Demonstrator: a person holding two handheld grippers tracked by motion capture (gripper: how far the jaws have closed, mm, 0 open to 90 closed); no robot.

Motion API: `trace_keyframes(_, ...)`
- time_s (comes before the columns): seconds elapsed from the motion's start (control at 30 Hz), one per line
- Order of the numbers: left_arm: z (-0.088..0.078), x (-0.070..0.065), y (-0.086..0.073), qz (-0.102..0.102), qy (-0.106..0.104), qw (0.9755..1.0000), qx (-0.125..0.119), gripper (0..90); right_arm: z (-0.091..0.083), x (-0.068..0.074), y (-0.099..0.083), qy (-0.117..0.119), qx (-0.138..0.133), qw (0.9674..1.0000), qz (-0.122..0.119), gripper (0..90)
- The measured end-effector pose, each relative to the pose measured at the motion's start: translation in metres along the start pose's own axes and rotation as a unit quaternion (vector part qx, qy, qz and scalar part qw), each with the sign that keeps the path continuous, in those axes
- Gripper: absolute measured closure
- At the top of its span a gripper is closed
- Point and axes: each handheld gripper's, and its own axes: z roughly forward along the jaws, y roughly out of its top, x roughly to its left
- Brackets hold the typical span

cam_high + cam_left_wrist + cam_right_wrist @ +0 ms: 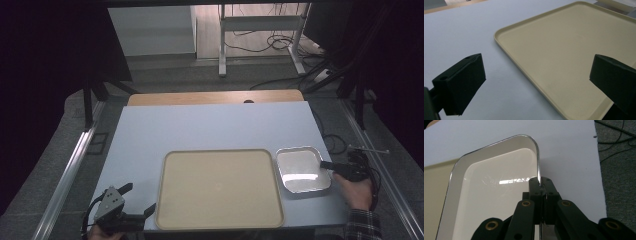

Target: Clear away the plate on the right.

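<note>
The right tongs (540, 181) are clamped on the right rim of the white metal dish (496, 190), reaching in level from the bench's (210, 130) right edge. That dish sits flat just beside the beige tray (219, 187), long axis running away from the person. The left tongs (137, 199) stand wide apart, low at the tray's near left corner, holding nothing.
</note>
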Motion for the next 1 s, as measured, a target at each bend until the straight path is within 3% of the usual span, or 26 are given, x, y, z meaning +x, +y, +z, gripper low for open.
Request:
trace_keyframes(0.5,0.000,0.000,0.000,-0.001,-0.001,1.0000,-0.001,0.0,0.001,0.018,-0.001,0.028,-0.004,0.9995,-0.016,88.8)
trace_keyframes(1.0,0.000,0.000,0.000,0.000,-0.002,1.0000,0.000,0.0,0.014,0.043,-0.005,0.065,0.012,0.9975,-0.027,88.5)
